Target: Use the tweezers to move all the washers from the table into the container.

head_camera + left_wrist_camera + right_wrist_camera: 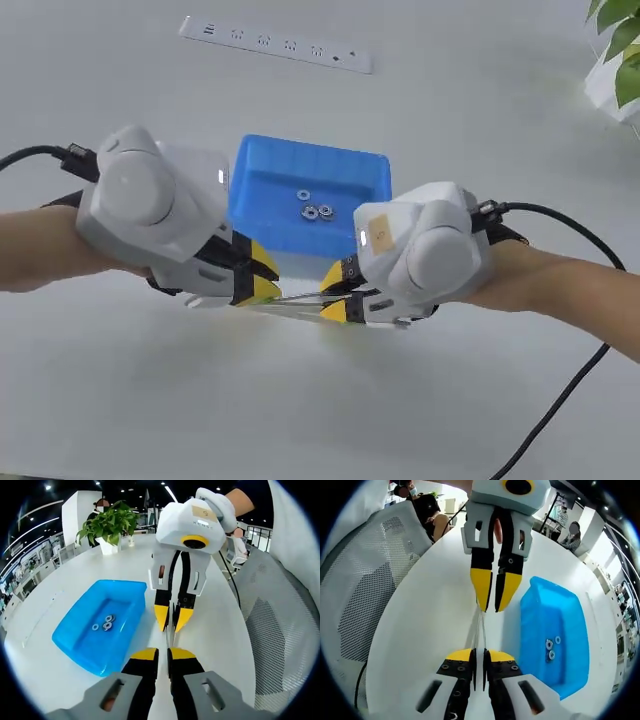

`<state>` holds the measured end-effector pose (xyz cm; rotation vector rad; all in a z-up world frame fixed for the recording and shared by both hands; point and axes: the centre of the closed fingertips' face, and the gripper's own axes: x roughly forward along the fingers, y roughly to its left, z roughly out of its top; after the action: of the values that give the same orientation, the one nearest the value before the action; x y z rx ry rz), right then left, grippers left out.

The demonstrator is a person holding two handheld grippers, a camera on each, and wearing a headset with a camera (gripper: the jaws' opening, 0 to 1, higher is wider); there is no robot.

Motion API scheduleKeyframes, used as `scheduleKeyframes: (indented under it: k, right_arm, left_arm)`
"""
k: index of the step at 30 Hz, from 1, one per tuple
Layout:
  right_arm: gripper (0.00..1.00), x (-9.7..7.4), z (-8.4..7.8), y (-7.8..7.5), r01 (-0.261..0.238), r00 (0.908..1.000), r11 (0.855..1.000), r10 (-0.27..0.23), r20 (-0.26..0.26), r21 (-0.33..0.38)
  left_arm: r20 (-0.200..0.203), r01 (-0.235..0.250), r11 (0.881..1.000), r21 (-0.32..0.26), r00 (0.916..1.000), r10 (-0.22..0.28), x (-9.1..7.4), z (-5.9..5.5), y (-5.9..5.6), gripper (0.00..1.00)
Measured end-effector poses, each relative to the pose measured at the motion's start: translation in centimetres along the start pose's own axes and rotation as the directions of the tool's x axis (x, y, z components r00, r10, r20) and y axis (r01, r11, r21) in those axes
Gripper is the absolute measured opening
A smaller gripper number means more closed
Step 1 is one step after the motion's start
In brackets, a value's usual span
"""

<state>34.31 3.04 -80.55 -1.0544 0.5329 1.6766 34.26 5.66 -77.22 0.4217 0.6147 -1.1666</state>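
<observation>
A blue container (268,178) (80,645) (540,605) stands on the white table, with three washers (311,211) (106,625) (550,654) lying in it. Just in front of it, thin metal tweezers (300,299) (170,639) (479,630) stretch between my two grippers, which face each other tip to tip. My left gripper (258,287) (163,655) (491,609) is shut on one end. My right gripper (337,298) (479,656) (171,626) is shut on the other end. The tweezers hang a little above the table.
A white power strip (275,43) lies at the far side of the table. A potted plant (615,50) (107,527) stands at the far right corner. A black cable (560,400) trails off the right gripper. A mesh chair (370,595) stands beside the table.
</observation>
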Motion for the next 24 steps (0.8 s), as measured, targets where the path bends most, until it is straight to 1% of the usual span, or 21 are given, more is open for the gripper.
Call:
scheduleKeyframes:
  k: [2, 4, 5, 7, 10, 12, 14, 15, 16, 17, 18, 19, 20, 21, 22, 23, 24]
  right_arm:
    - [0.12, 0.0, 0.0, -0.2, 0.002, 1.0000, 1.000, -0.002, -0.008, 0.004]
    - [0.12, 0.1, -0.1, -0.3, 0.001, 0.9999, 0.999, -0.001, -0.016, 0.045]
    - [0.13, 0.1, 0.0, -0.4, 0.005, 0.9998, 0.999, -0.004, -0.021, 0.045]
    - [0.14, 0.1, -0.1, -0.5, 0.013, 0.9992, 0.998, -0.011, -0.039, 0.062]
    - [0.15, 0.1, 0.0, -0.5, 0.013, 0.9983, 0.998, -0.010, -0.057, 0.056]
    - [0.19, -0.1, 0.0, -0.3, 0.008, 0.9980, 0.998, -0.005, -0.063, 0.059]
    - [0.21, -0.7, 0.5, -0.3, 0.017, 0.9993, 0.996, -0.014, -0.035, 0.090]
    - [0.21, -1.2, 0.8, -0.6, 0.035, 0.9993, 0.993, -0.034, -0.014, 0.109]
    - [0.21, -1.7, 0.9, -0.8, 0.049, 0.9988, 0.991, -0.049, -0.001, 0.125]
    - [0.21, -2.4, 1.1, -0.9, 0.061, 0.9976, 0.986, -0.065, 0.023, 0.158]
    - [0.22, -2.8, 1.3, -1.0, 0.063, 0.9966, 0.981, -0.072, 0.041, 0.181]
    - [0.24, -3.6, 1.4, -1.1, 0.071, 0.9938, 0.974, -0.088, 0.069, 0.216]
    - [0.25, -4.1, 1.4, -1.1, 0.076, 0.9921, 0.969, -0.097, 0.080, 0.233]
    - [0.26, -4.8, 1.5, -1.2, 0.085, 0.9883, 0.962, -0.114, 0.101, 0.258]
    - [0.27, -5.4, 1.5, -1.3, 0.095, 0.9851, 0.957, -0.130, 0.113, 0.274]
    - [0.28, -6.1, 1.4, -1.3, 0.111, 0.9804, 0.947, -0.154, 0.123, 0.301]
    - [0.29, -6.6, 1.3, -1.4, 0.121, 0.9775, 0.940, -0.169, 0.126, 0.318]
  left_arm:
    - [-0.001, -0.001, 1.000, -0.001, 1.0000, 0.001, -0.3, 0.0, -0.1, 0.12]
    - [-0.005, -0.001, 1.000, -0.005, 1.0000, 0.001, -0.4, -0.1, -0.2, 0.12]
    - [-0.014, -0.004, 1.000, 0.002, 0.9999, 0.004, -0.5, -0.2, -0.2, 0.13]
    - [-0.020, -0.008, 1.000, 0.004, 0.9998, 0.008, -0.7, -0.3, -0.3, 0.14]
    - [-0.016, -0.009, 1.000, -0.004, 0.9998, 0.009, -1.1, -0.1, -0.5, 0.15]
    - [-0.011, -0.021, 1.000, -0.007, 0.9997, 0.020, -1.6, 0.2, -0.5, 0.17]
    - [0.008, -0.027, 0.999, -0.032, 0.9996, 0.027, -2.2, 0.6, -0.6, 0.22]
    - [0.040, -0.017, 0.997, -0.075, 0.9990, 0.020, -2.6, 1.1, -0.9, 0.24]
    - [0.061, 0.001, 0.994, -0.105, 0.9981, 0.006, -3.0, 1.4, -1.3, 0.26]
    - [0.065, -0.001, 0.993, -0.122, 0.9978, 0.009, -3.5, 1.4, -1.4, 0.27]
    - [0.052, -0.014, 0.994, -0.105, 0.9984, 0.020, -3.8, 1.2, -1.4, 0.28]
    - [0.044, -0.024, 0.995, -0.099, 0.9986, 0.029, -4.0, 1.0, -1.4, 0.28]
    - [0.023, -0.048, 0.995, -0.083, 0.9985, 0.050, -4.4, 0.6, -1.3, 0.28]
    - [0.016, -0.058, 0.995, -0.083, 0.9981, 0.059, -4.7, 0.5, -1.3, 0.29]
    - [0.014, -0.065, 0.993, -0.095, 0.9977, 0.067, -5.0, 0.4, -1.4, 0.31]
    - [0.014, -0.075, 0.992, -0.100, 0.9969, 0.077, -5.3, 0.4, -1.5, 0.34]
    - [0.010, -0.090, 0.991, -0.099, 0.9957, 0.092, -5.6, 0.2, -1.5, 0.36]
